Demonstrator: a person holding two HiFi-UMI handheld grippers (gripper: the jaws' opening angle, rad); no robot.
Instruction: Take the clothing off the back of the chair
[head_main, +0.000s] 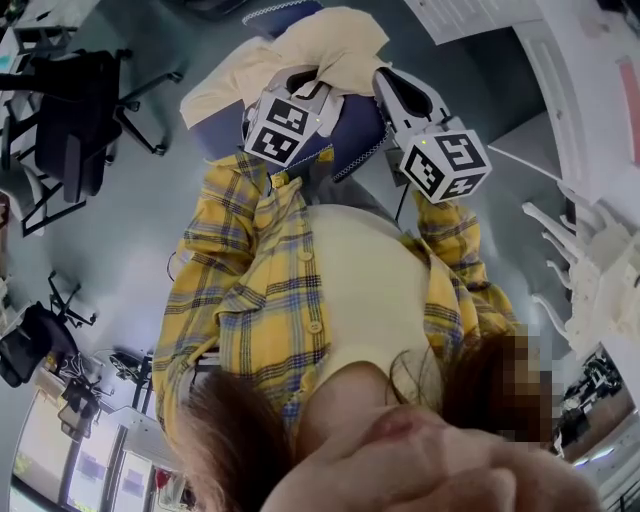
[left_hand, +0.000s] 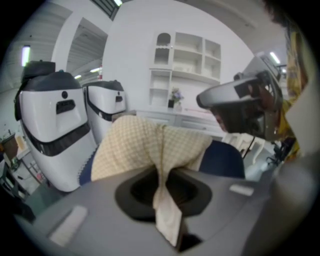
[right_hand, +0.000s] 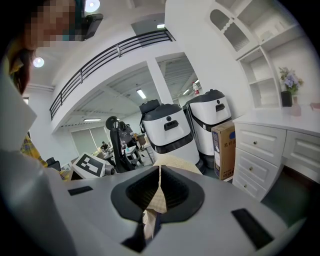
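Clothing (head_main: 330, 45) pinched on both sides, that's where we stand! It's a cream, fine-checked piece, draped over the top of the blue chair (head_main: 358, 130) back right in front of us. Left claw (left_hand: 163, 175) first: we look along it and the jaws are closed tight on a fold, with a tongue of fabric squeezed through between them and hanging our way. Right claw (right_hand: 157, 192), same story: jaws together, a strip of the same cream cloth caught in the middle (a thinner bite than the left's, by the look of it). From the head view, both claws sit side by side at the top edge of the backrest, near each other but not touching.

So how far along are we? We'd call the grasp made and the real job not yet begun: the piece lies humped on the backrest, nothing lifted clear. What's left, as we judge it, is the raise, up and away until the cloth comes free of the chair.

Now the blind spots. We can't tell what sort of garment it is, since no sleeve or collar shows. The far side of the backrest is hidden, so we can't say how much hangs there or whether it's snagged. Seat and base are cut off behind the person's yellow plaid shirt (head_main: 250, 290).
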